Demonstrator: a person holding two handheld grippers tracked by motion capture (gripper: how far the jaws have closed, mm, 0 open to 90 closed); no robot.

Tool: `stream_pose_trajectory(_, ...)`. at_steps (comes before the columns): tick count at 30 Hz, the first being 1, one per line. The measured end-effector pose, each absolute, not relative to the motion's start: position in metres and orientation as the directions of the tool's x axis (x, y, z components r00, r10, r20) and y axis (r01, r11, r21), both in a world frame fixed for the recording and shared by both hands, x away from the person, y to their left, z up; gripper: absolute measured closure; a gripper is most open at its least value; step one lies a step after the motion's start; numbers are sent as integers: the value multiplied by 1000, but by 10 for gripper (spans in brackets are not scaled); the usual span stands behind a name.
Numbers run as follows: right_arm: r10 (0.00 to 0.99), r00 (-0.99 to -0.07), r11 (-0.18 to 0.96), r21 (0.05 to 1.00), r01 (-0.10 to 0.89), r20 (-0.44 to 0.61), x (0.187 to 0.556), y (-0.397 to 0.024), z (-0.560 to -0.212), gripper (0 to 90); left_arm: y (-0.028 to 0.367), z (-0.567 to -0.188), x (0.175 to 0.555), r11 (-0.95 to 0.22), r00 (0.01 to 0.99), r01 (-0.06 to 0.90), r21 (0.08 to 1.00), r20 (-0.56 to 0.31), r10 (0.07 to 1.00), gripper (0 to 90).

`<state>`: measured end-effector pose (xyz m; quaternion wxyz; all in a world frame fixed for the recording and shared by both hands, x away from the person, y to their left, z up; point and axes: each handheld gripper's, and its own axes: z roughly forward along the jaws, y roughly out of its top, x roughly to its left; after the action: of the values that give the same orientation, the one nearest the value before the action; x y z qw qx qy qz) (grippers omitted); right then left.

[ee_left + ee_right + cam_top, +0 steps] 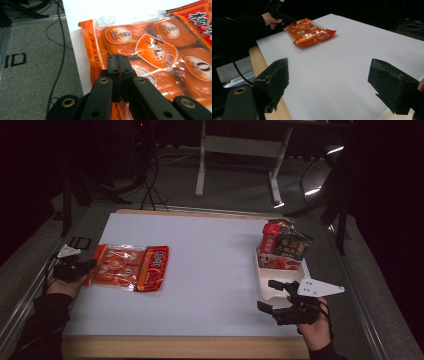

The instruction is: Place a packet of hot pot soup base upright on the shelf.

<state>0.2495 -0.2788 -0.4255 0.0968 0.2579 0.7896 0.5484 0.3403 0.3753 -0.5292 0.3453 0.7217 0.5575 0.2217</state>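
Left gripper [82, 268]: sits at the left edge of the table, jaws pressed right together. In the left gripper view [117, 67] the two black pads meet with just a thin seam between them, right over the near edge of the orange bag. Can't honestly tell if they've pinched any of the film or are only lying on top of it.

Orange snack bag [131, 267]: lies flat on the white table top [210, 270], near the left side, with its left end touching the left gripper's tip. Clear plastic with round orange labels, plus a red strip with white writing along the end away from the gripper. From the right gripper view it sits far off at the top [309, 31], with a hand [272, 20] just behind it.

Right gripper [277, 295]: near the front right of the table, jaws spread wide with nothing between them, just bare table in the gap [337, 77]. Grey three-cornered plate on top.

White tray [267, 285]: right beside the right gripper's tips, on the right side of the table.

Packets in the tray [285, 245]: a red one and a dark one standing at the tray's far end.
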Motion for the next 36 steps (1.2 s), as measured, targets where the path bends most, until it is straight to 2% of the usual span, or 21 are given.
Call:
stream_pose_trajectory(4, 514, -847, 266, 915, 304, 132, 250, -279, -426, 168, 373, -532, 350, -154, 265, 686, 711, -48, 963, 900)
stream_pose_trajectory(12, 514, -847, 258, 917, 305, 137, 250, -281, -426, 169, 370, -537, 352, -161, 261, 698, 698, -38, 965, 900)
stream_pose_trajectory(28, 511, -849, 260, 918, 300, 133, 248, -280, -424, 169, 335, -536, 331, -277, 402, 690, 668, -36, 915, 900)
stream_pose_trajectory(36, 507, -853, 264, 920, 288, 122, 247, -278, -421, 169, 306, -535, 315, -296, 469, 674, 677, -82, 880, 900)
